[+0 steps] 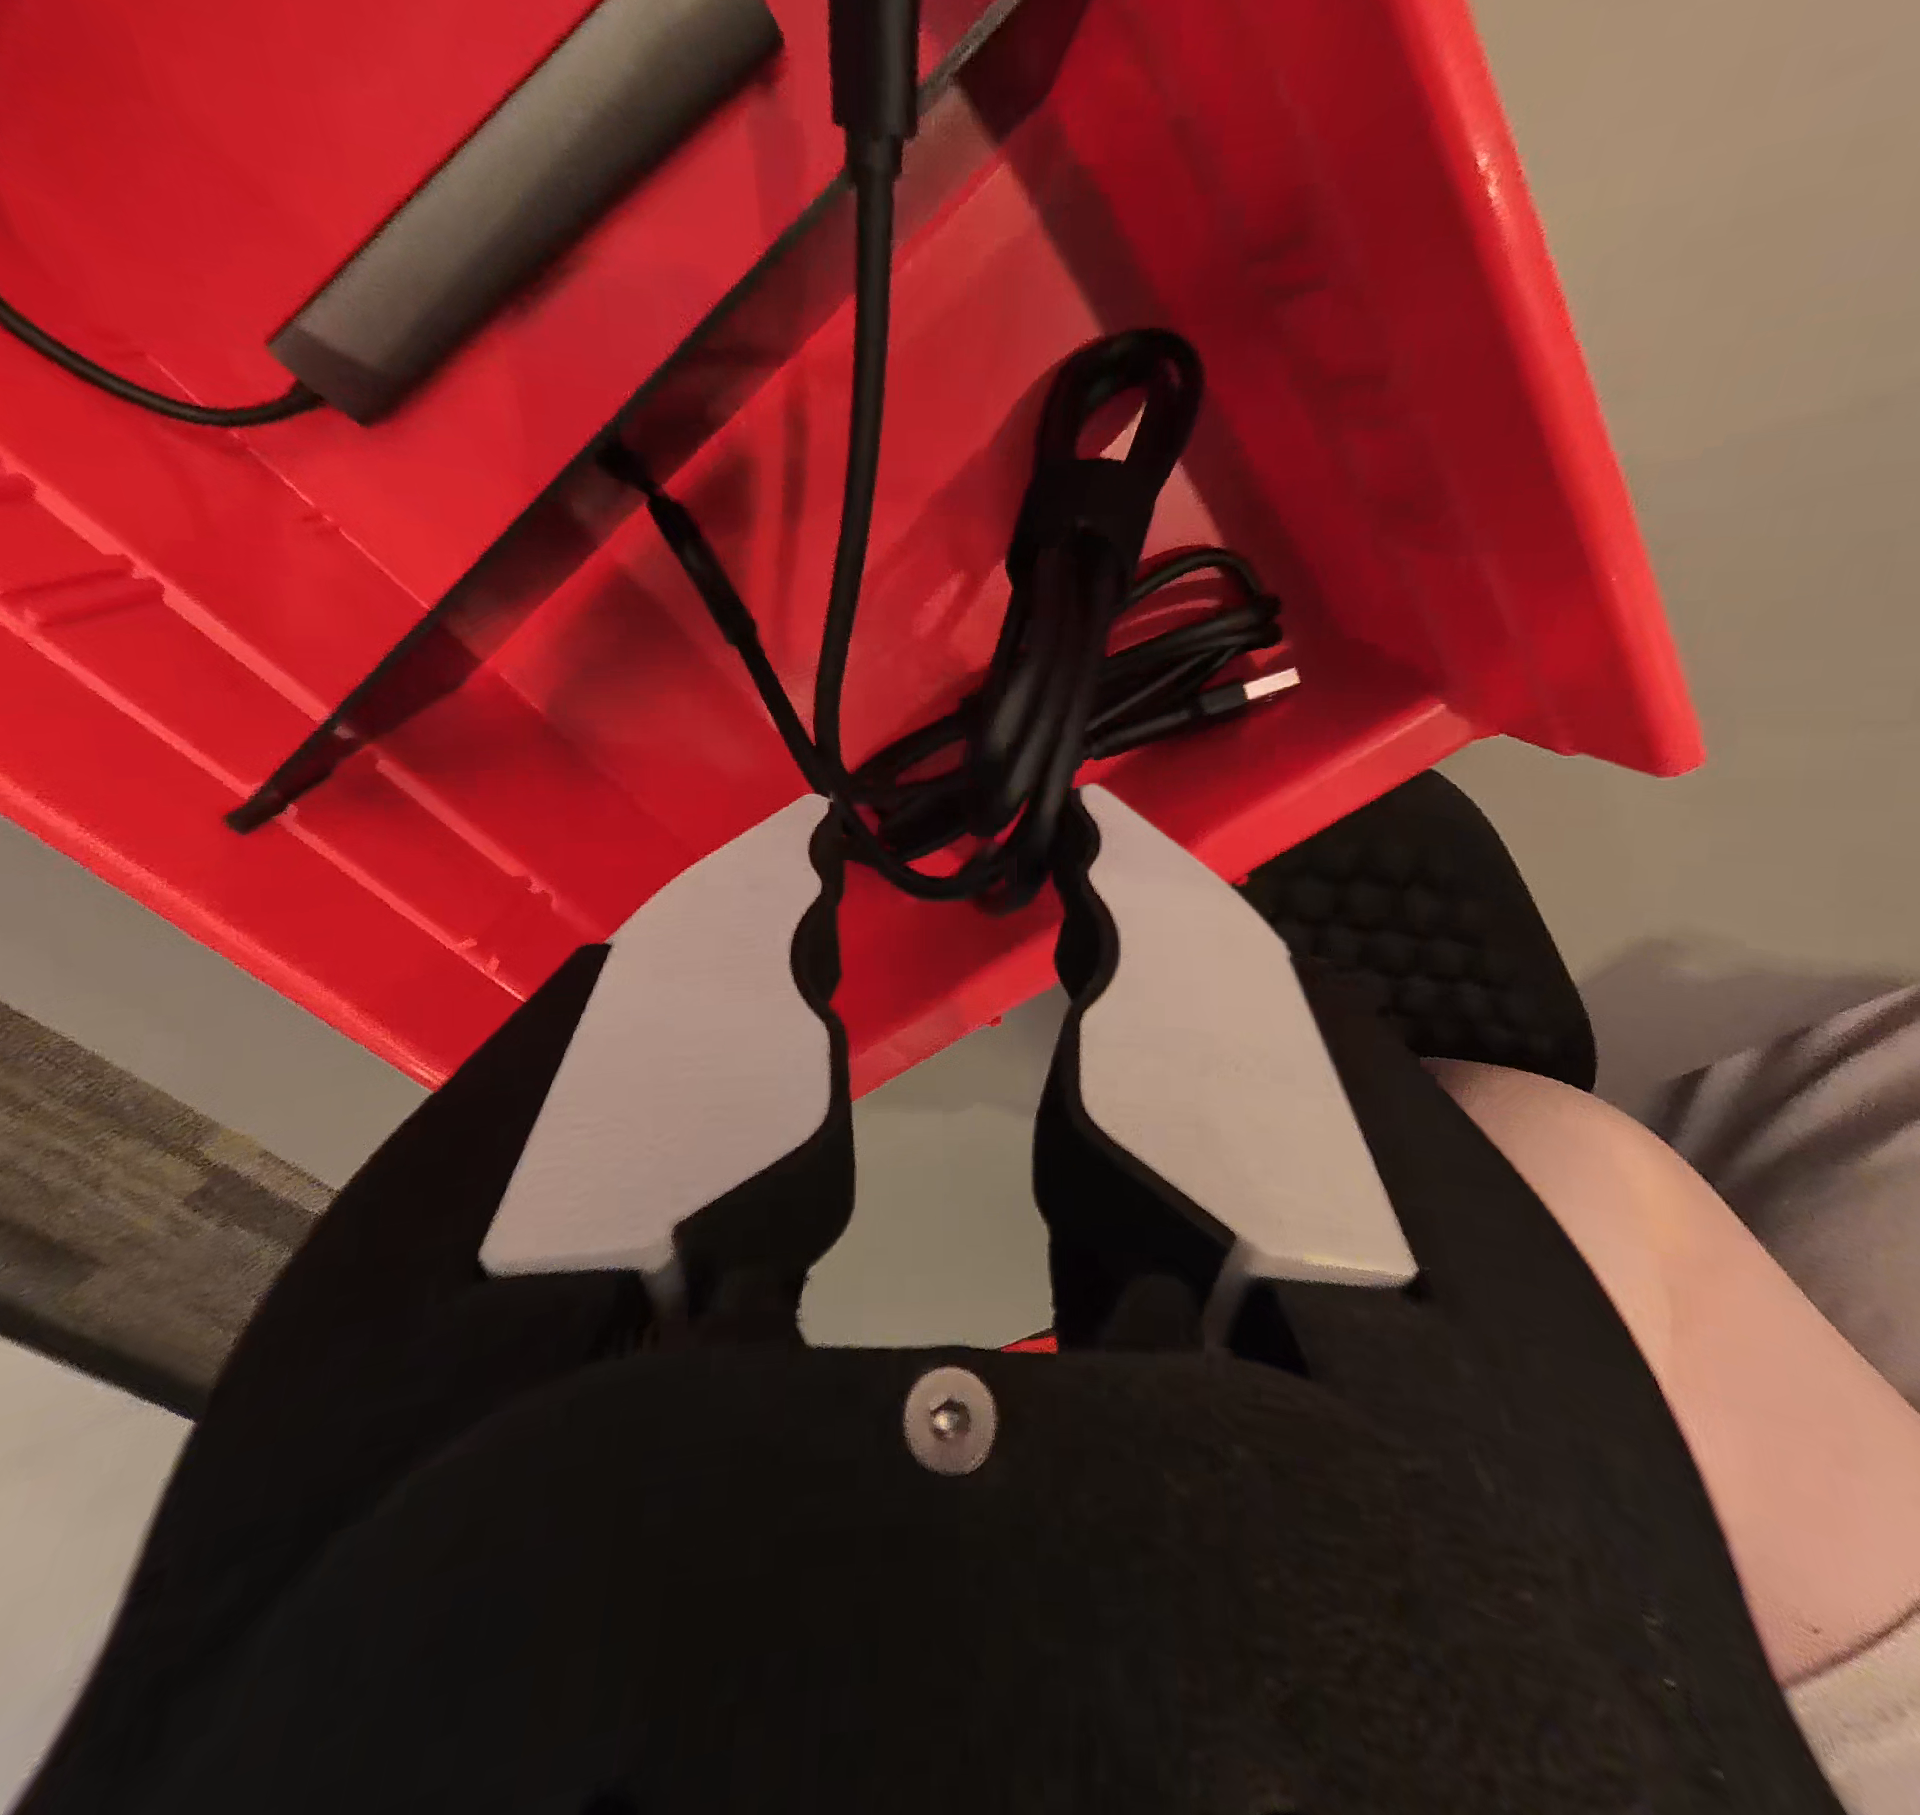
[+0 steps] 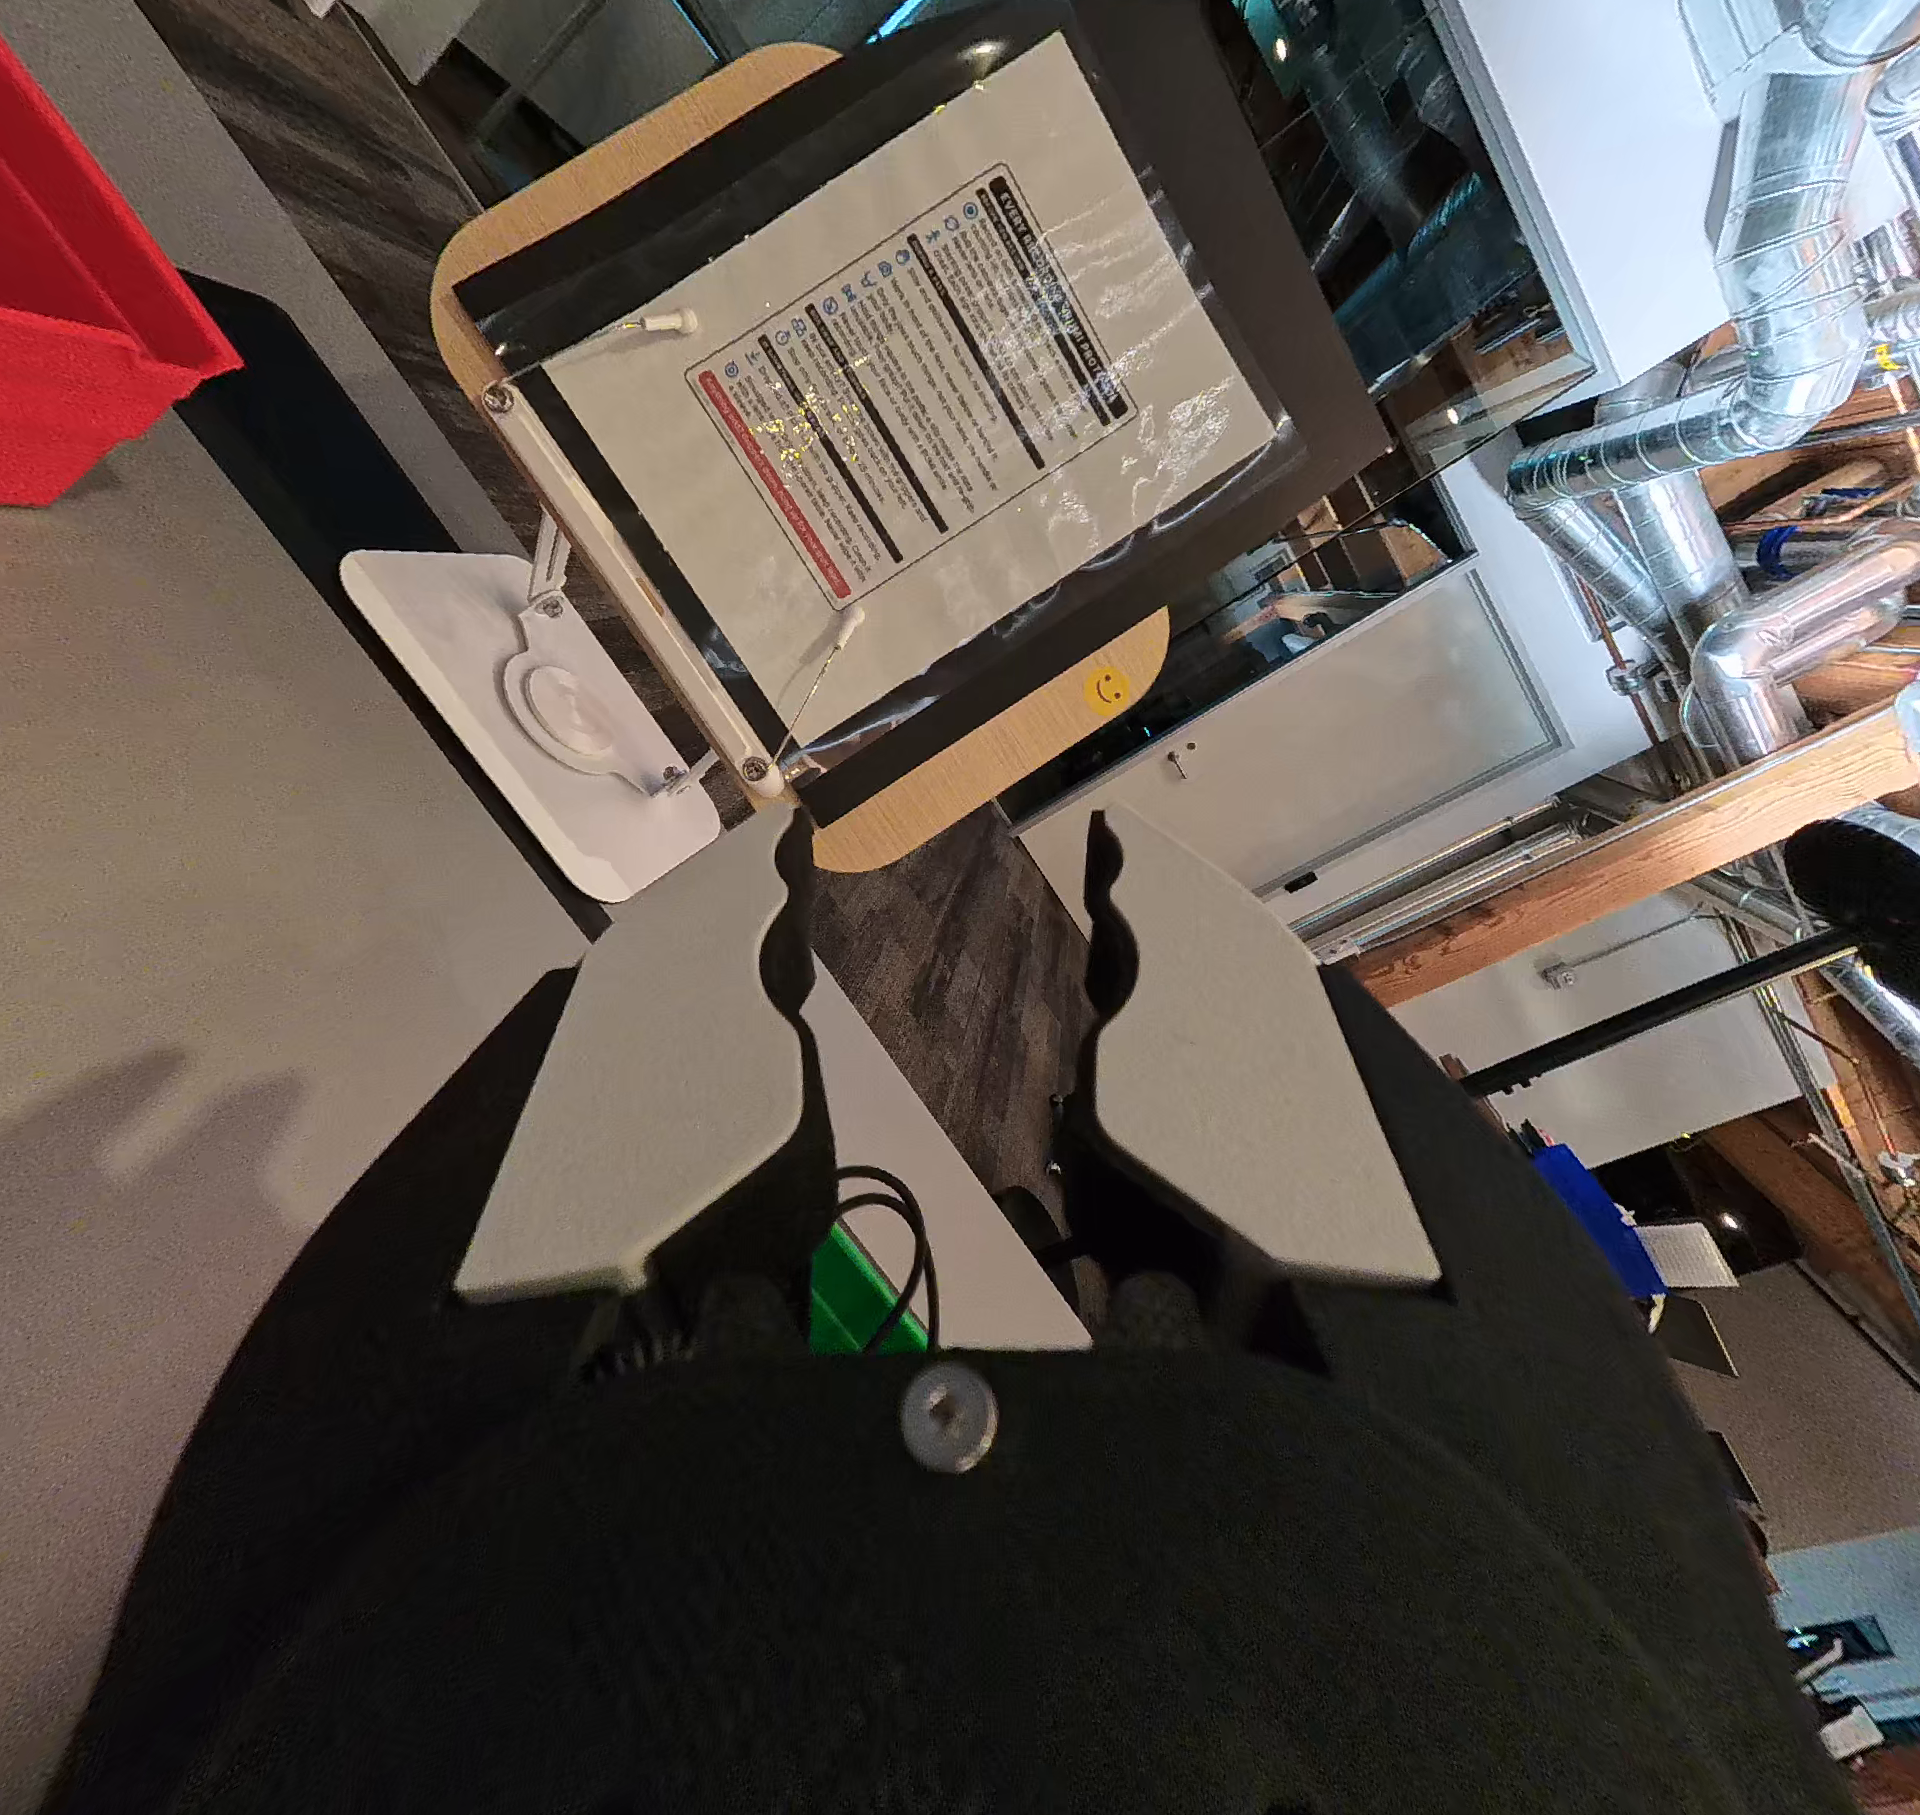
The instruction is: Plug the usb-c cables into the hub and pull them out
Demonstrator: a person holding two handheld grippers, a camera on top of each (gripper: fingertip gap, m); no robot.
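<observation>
Left claw point(image 1: 956, 835) straddling cable bundle point(image 1: 1049, 685)

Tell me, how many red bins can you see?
1: a red bin in front of the left gripper, holding a grey hub and bundled black cables; its corner shows in the right view.

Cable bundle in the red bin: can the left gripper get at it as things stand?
Probably yes. The left gripper is open, its fingertips either side of the black cable bundle in the red bin, with nothing between them. Whether it would catch one cable or several loops is unclear.
</observation>
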